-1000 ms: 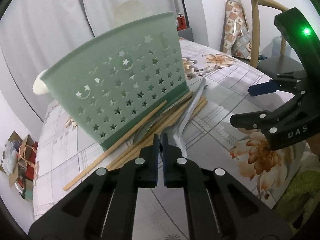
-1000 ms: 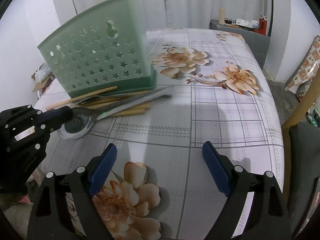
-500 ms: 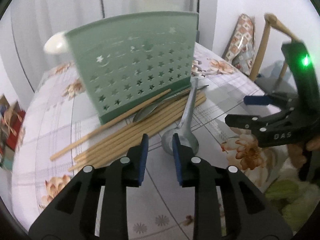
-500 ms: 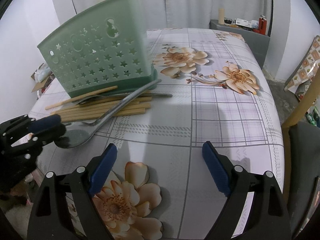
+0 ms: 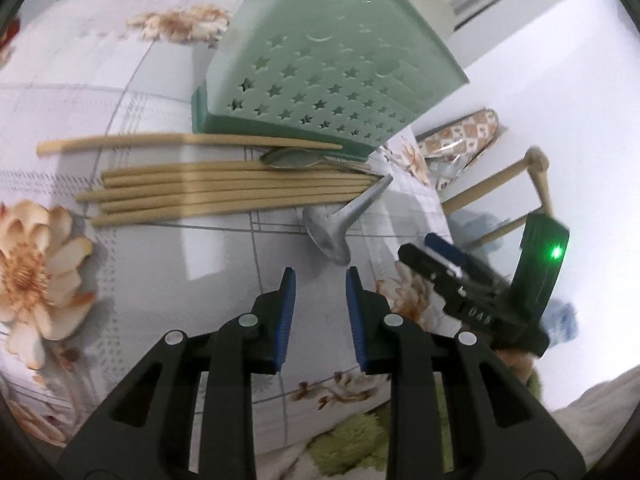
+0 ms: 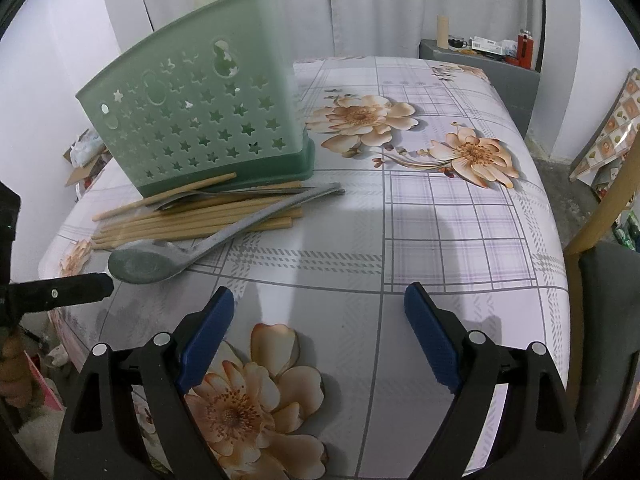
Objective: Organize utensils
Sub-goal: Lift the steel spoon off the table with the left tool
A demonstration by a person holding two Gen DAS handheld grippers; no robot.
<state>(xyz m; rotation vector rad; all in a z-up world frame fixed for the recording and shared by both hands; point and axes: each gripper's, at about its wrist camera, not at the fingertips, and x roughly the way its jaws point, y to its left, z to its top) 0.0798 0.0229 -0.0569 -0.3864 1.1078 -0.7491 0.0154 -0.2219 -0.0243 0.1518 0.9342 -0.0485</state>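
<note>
the big metal spoon (image 6: 160, 262) lies flat on the desk (image 6: 440, 232), dull grey and a little smudged in the bowl, its long handle running up over the bundle of pale wooden chopsticks (image 6: 192, 224). its bowl sits just ahead of the left gripper (image 5: 320, 292), a touch to the right of the gap; those fingers (image 5: 287, 312) have just been opening and now stand a little apart with nothing between them. a second, smaller spoon (image 5: 294, 158) is tucked beyond the chopsticks, against the foot of the green holder (image 6: 200, 120). that holder is mint plastic with a darker base, its wall punched through with stars, standing upright further off from both pairs of fingers. one chopstick (image 5: 180, 142) lies apart from the bundle, right along the holder's base. the right gripper (image 6: 320, 336) hangs over the flowered cloth with its blue-padded fingers (image 6: 206, 336) spread wide and empty, the spoon's bowl ahead and to their left. a wooden chair (image 6: 600, 216) stands off to their right.
</note>
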